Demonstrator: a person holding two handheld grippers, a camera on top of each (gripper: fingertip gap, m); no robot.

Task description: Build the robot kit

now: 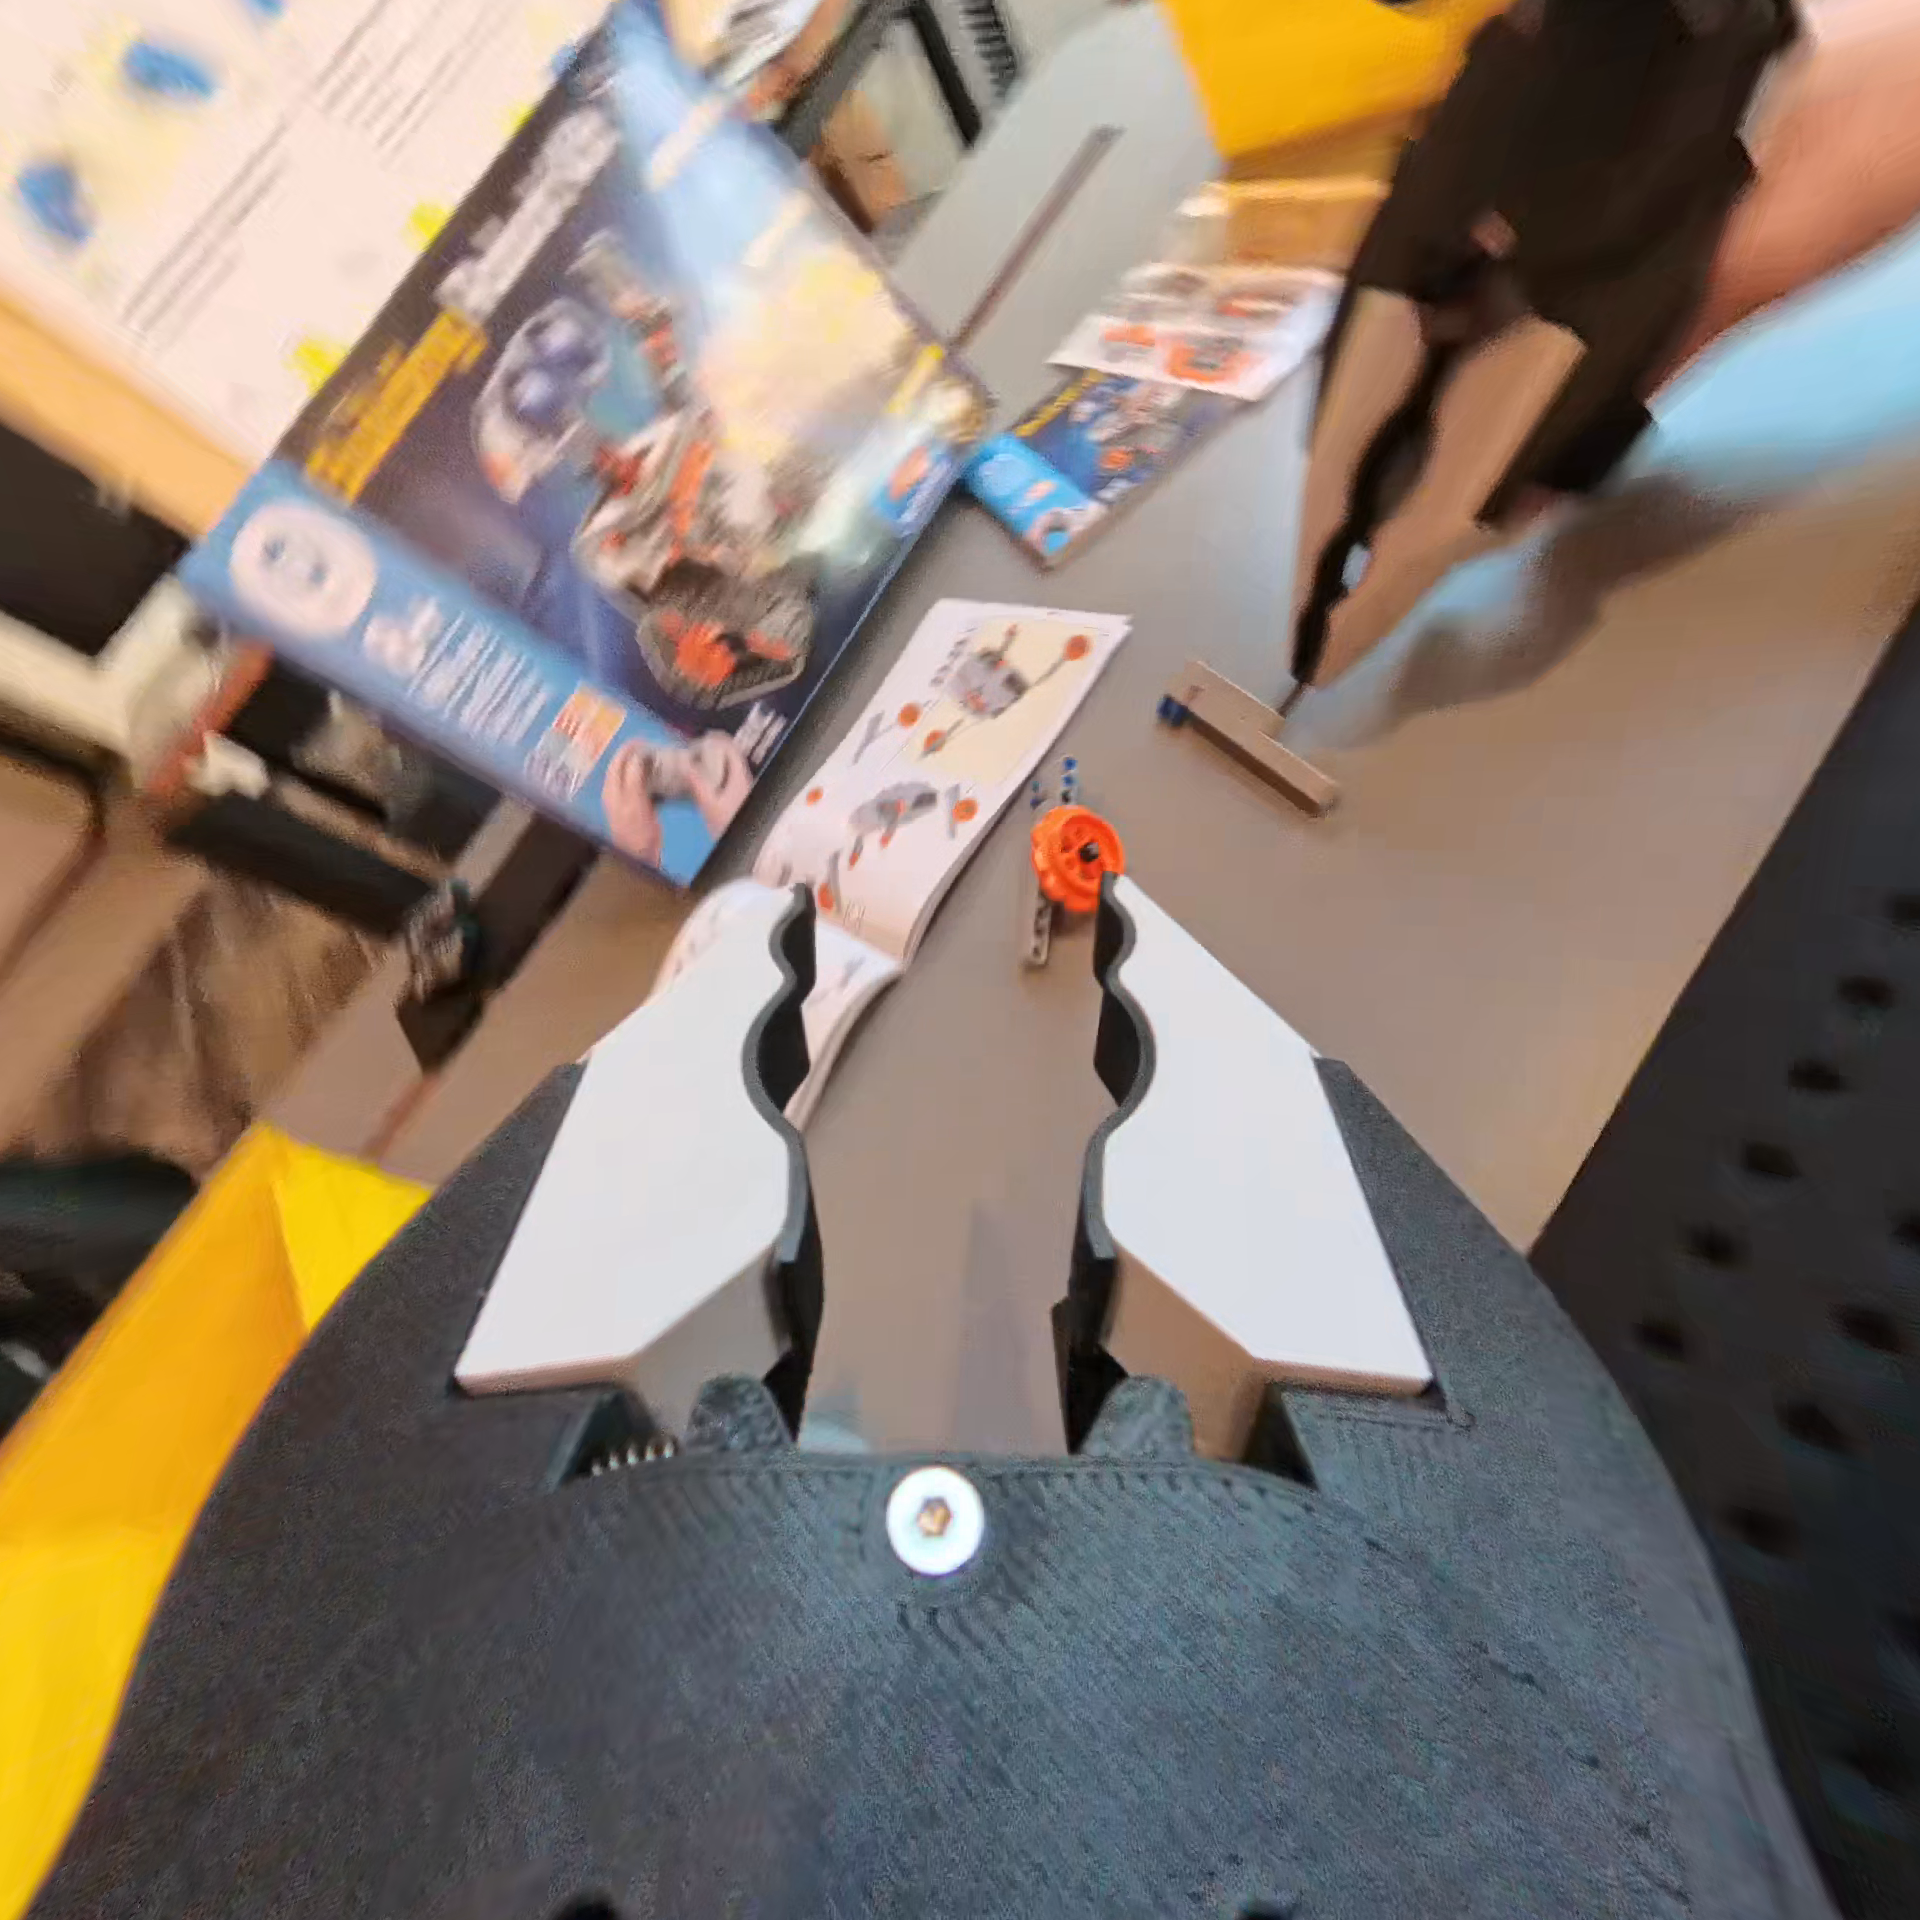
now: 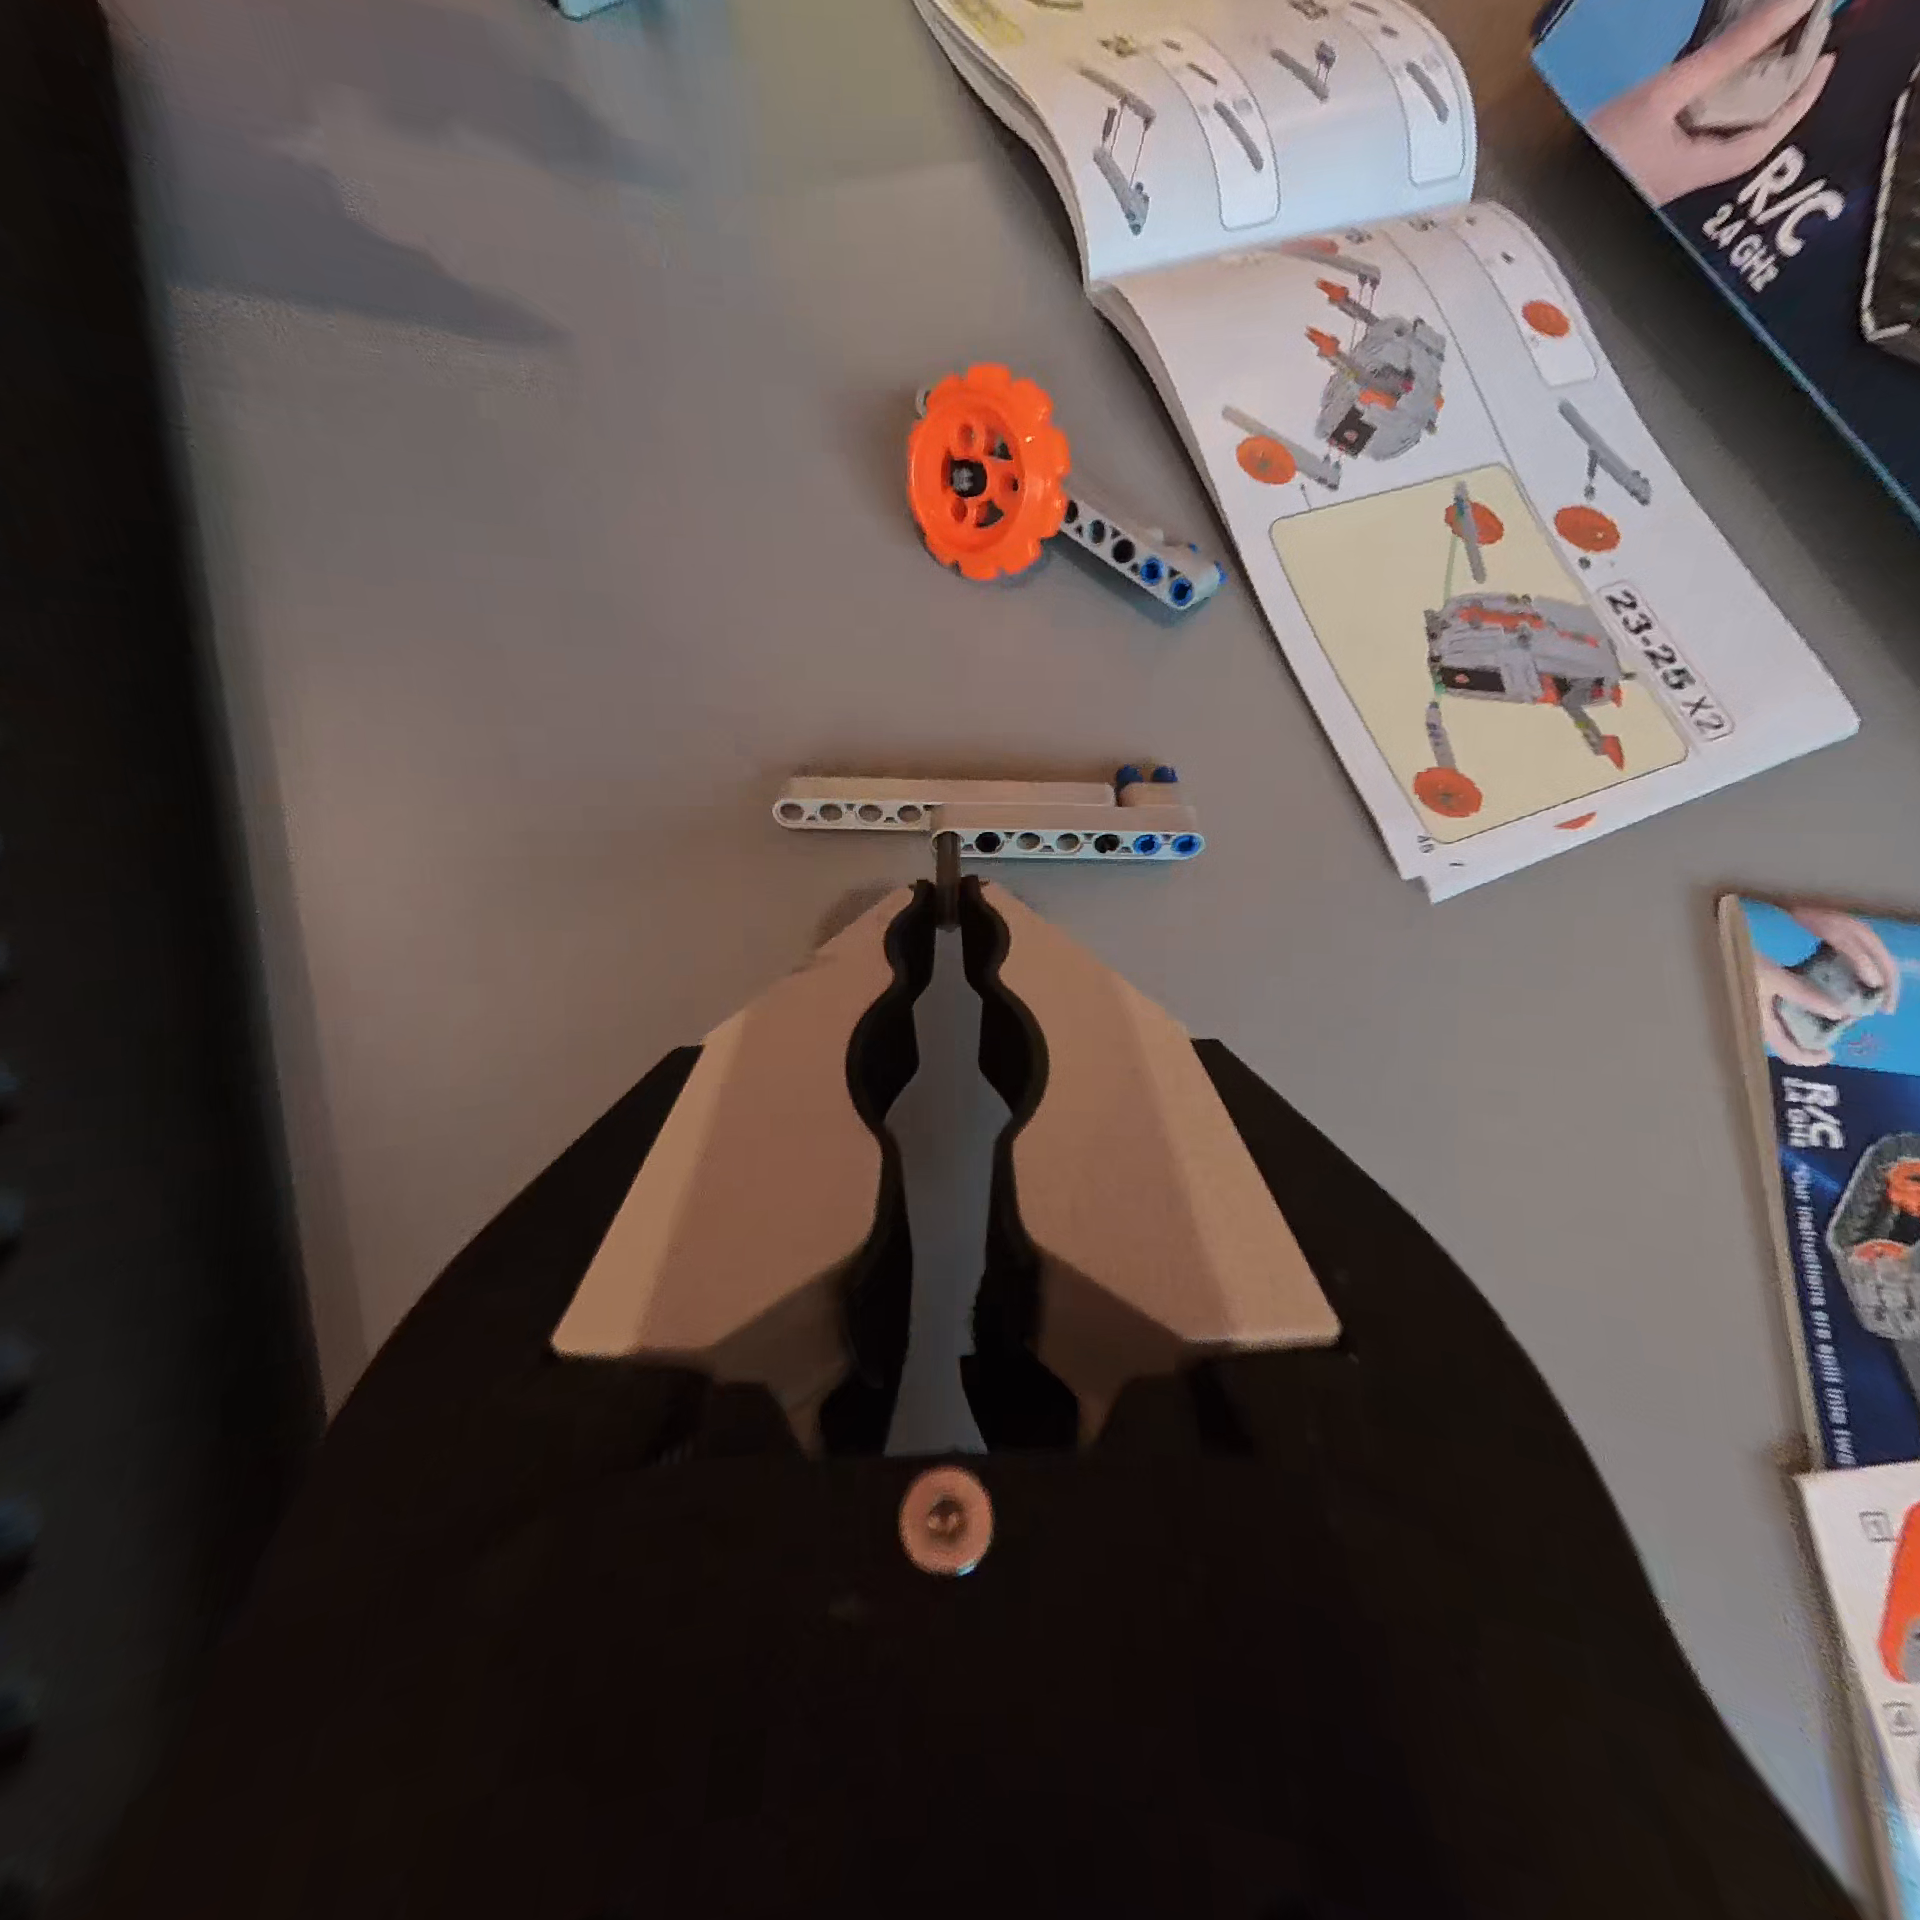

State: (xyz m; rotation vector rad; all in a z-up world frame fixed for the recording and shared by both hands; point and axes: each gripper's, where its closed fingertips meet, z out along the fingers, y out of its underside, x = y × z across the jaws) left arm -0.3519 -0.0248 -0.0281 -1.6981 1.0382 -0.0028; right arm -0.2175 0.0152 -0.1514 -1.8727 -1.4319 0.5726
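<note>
My right gripper (image 2: 945,896) is shut on a short dark axle (image 2: 948,864) that sticks out of a grey beam assembly (image 2: 987,821) with blue pins, lying on the grey table (image 2: 520,727). Beyond it lies an orange wheel (image 2: 987,470) mounted on a grey beam (image 2: 1138,556). My left gripper (image 1: 954,899) is open and empty above the table, its right fingertip close to the same orange wheel (image 1: 1077,857). The left wrist view also shows the grey beam assembly (image 1: 1247,743), with the right gripper (image 1: 1455,395) blurred above it.
An open instruction booklet (image 2: 1455,468) lies right of the wheel; it also shows in the left wrist view (image 1: 956,748). A large blue toy box (image 1: 623,468) stands behind it. More booklets (image 2: 1839,1195) lie right. A black perforated board (image 1: 1766,1143) borders the table; a yellow bin (image 1: 156,1403) sits near left. Some 20 centimetres of space lies between my two pairs of fingers. The orange wheel (image 2: 987,470) is about 9 centimetres from my right fingertips. Look for it in the left wrist view (image 1: 1074,840) too.
</note>
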